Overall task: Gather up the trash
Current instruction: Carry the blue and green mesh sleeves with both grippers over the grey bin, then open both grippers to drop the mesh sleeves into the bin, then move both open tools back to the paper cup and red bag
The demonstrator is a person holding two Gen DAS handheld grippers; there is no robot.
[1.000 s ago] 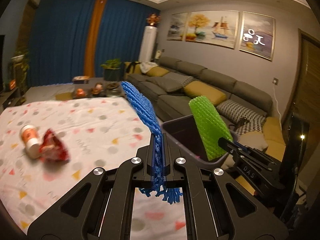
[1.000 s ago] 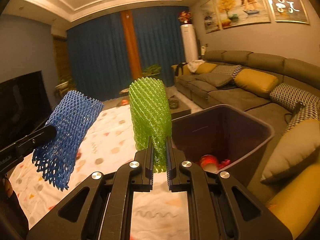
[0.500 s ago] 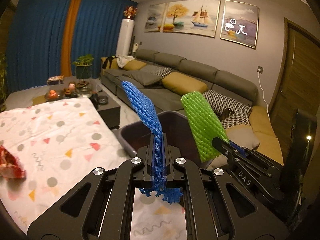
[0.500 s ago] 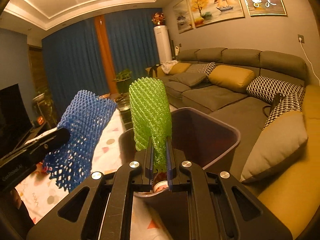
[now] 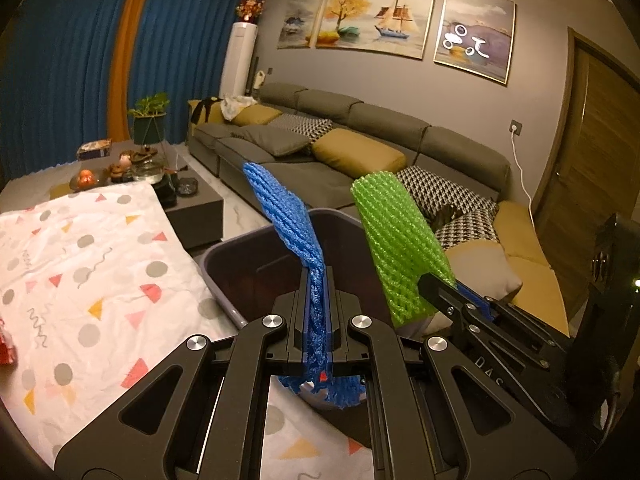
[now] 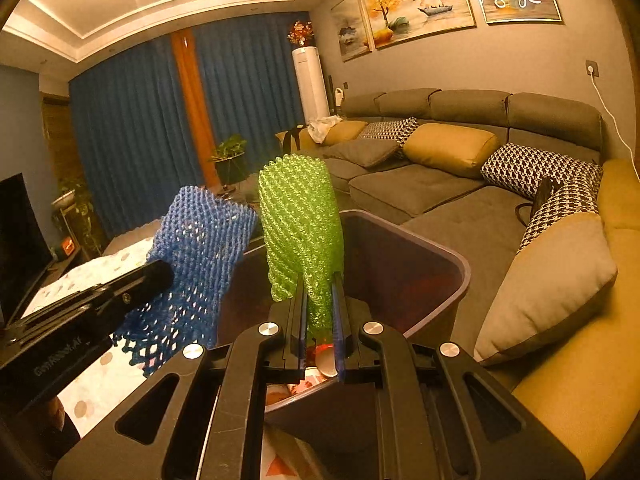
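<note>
My left gripper (image 5: 318,280) is shut on a blue foam net sleeve (image 5: 282,216), held upright over the dark trash bin (image 5: 224,246). My right gripper (image 6: 320,280) holds a green foam net sleeve (image 6: 300,216) between its fingers, also over the bin (image 6: 456,264); the jaws stand slightly parted but the sleeve is still between them. Each view shows the other gripper's sleeve: green (image 5: 396,240) to the right in the left wrist view, blue (image 6: 196,252) to the left in the right wrist view. Red and white trash (image 6: 320,364) lies in the bin.
A table with a white spotted cloth (image 5: 88,264) lies left of the bin, with a red wrapper (image 5: 6,348) at its left edge. A grey sofa with cushions (image 5: 352,152) runs along the right. A low coffee table (image 5: 188,204) stands behind.
Both grippers moved right from over the table until they hang over the bin. The right jaws have parted slightly around the green sleeve.
</note>
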